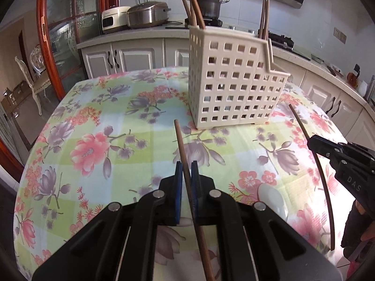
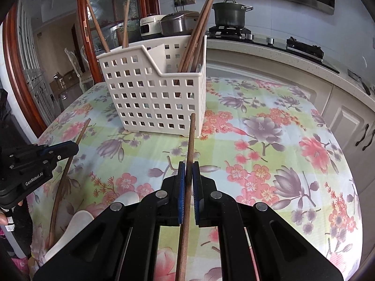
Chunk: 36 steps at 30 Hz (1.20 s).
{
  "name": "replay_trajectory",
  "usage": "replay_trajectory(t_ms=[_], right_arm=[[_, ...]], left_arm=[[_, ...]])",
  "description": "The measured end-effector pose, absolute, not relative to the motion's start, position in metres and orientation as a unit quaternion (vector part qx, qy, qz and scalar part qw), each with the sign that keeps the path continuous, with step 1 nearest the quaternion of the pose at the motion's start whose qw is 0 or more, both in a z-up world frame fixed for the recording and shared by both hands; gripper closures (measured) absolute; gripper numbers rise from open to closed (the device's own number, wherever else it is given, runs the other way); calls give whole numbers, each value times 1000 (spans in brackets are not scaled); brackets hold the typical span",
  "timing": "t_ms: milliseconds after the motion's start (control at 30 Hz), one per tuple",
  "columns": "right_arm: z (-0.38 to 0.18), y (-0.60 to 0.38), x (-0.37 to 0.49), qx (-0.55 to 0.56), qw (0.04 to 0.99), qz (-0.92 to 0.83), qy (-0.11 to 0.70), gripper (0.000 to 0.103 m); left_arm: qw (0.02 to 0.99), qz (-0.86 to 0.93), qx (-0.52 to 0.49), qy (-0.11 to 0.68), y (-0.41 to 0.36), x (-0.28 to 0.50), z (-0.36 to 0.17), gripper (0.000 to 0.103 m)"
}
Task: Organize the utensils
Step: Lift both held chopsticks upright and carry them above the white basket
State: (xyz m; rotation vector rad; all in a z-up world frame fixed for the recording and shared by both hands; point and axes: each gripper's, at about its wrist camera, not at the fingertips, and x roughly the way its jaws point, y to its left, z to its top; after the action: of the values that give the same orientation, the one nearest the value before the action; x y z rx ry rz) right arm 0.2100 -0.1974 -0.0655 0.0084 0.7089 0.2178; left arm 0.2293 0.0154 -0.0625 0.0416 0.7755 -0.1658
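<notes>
A cream perforated utensil holder [image 1: 234, 79] [image 2: 154, 93] stands on the flowered tablecloth, with several wooden chopsticks [image 2: 194, 37] standing in its compartments. My left gripper [image 1: 186, 166] is shut on a wooden chopstick [image 1: 181, 145] that points toward the holder. My right gripper [image 2: 188, 167] is shut on another wooden chopstick [image 2: 191, 138], also aimed at the holder's near side. Each gripper shows in the other's view: the right one [image 1: 311, 140] at the right edge, the left one [image 2: 75, 147] at the left edge, both above the cloth.
White ceramic spoons [image 1: 271, 196] [image 2: 77, 222] lie on the cloth near the front edge. The round table [image 1: 93, 140] drops off on all sides. Behind it run a kitchen counter with a rice cooker [image 1: 147, 14], a pot [image 1: 208, 3] and a stove.
</notes>
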Motion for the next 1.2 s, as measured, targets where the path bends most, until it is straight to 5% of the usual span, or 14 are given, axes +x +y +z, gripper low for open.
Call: replay_trajectory(t_ms=[1200], right_arm=[[13, -191, 151, -4, 968, 129, 215, 97]], left_arm=[[963, -81, 19, 258, 18, 165, 16, 97]])
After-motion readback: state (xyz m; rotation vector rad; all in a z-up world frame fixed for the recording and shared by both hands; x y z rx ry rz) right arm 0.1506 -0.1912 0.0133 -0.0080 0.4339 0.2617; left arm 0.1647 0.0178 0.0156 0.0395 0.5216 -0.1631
